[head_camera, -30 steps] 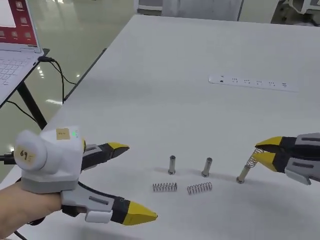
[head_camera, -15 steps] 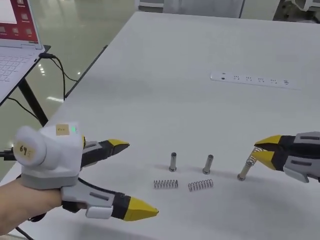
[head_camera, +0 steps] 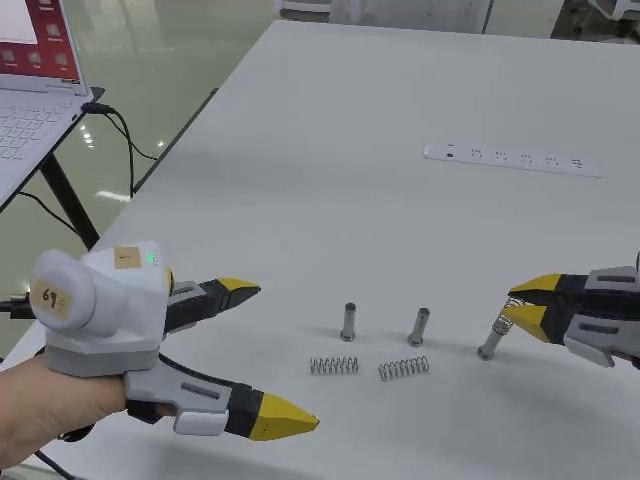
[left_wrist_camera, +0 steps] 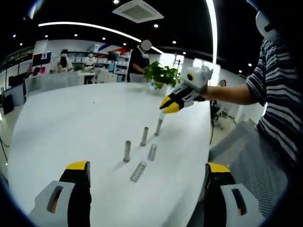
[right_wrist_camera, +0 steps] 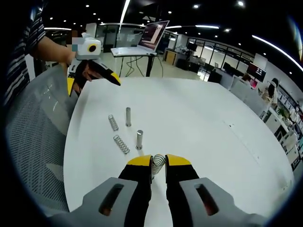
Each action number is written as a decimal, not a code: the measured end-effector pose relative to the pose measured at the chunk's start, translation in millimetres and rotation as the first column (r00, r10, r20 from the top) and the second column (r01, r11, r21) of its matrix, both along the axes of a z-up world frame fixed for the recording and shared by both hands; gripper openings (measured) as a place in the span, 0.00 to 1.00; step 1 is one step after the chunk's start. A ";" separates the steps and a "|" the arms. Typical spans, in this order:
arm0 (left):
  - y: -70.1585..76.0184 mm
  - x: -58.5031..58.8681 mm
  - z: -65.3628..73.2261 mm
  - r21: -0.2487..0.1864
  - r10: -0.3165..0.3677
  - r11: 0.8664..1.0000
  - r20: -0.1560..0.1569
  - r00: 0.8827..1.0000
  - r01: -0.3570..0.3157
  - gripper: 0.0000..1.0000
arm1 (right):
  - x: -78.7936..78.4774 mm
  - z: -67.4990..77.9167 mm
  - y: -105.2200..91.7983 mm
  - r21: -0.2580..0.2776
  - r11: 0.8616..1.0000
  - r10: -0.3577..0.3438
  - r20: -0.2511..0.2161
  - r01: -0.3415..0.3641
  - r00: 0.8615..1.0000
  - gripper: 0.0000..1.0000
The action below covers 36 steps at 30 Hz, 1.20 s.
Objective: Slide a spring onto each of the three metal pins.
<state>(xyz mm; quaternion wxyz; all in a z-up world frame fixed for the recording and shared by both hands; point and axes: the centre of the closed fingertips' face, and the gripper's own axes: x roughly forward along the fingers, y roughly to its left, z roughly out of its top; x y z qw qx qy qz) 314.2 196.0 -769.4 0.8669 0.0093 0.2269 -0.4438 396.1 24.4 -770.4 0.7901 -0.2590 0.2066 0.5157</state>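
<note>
Pins: we count three, standing in a row on the white table (head_camera: 400, 200): left pin (head_camera: 348, 322), middle pin (head_camera: 419, 327) and right pin (head_camera: 491, 340), the last leaning. Springs: we count three. Two lie flat, the first spring (head_camera: 334, 365) just before the left pin, the second spring (head_camera: 403, 369) before the middle pin. The third spring (head_camera: 506, 320) is pinched in the right gripper (head_camera: 518, 304) at the right pin's top. Beside them the left gripper (head_camera: 284, 357) hangs spread wide, holding nothing.

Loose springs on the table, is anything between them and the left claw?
Nothing visible does. The open left claw faces the two small metal coil springs lying on the white table, only bare tabletop between; the two bare metal pins stand beyond them.
</note>
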 end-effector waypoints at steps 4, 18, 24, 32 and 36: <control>-0.6 -0.8 -0.7 -0.001 0.000 1.000 -0.004 1.000 0.000 0.98 | 0.6 -6.8 -0.1 -0.003 1.000 -0.006 -0.014 0.006 1.000 0.07; -0.3 0.4 0.7 0.001 -0.001 1.000 -0.002 1.000 0.001 0.98 | -0.2 -44.2 -3.6 -0.052 0.999 -0.021 -0.066 0.018 0.998 0.07; -2.2 0.9 1.7 -0.002 -0.003 1.000 0.000 1.000 0.003 0.97 | -0.4 -45.7 -5.4 -0.036 0.999 -0.037 -0.084 0.034 0.996 0.08; -7.7 2.6 2.9 -0.009 -0.010 1.000 0.003 1.000 0.010 0.97 | -0.3 -45.7 -5.4 -0.054 0.998 -0.023 -0.079 0.018 0.997 0.08; -5.8 1.4 2.5 -0.009 -0.007 1.000 0.000 1.000 0.007 0.97 | 0.2 -45.6 -5.1 -0.053 0.998 -0.029 -0.087 0.024 0.996 0.08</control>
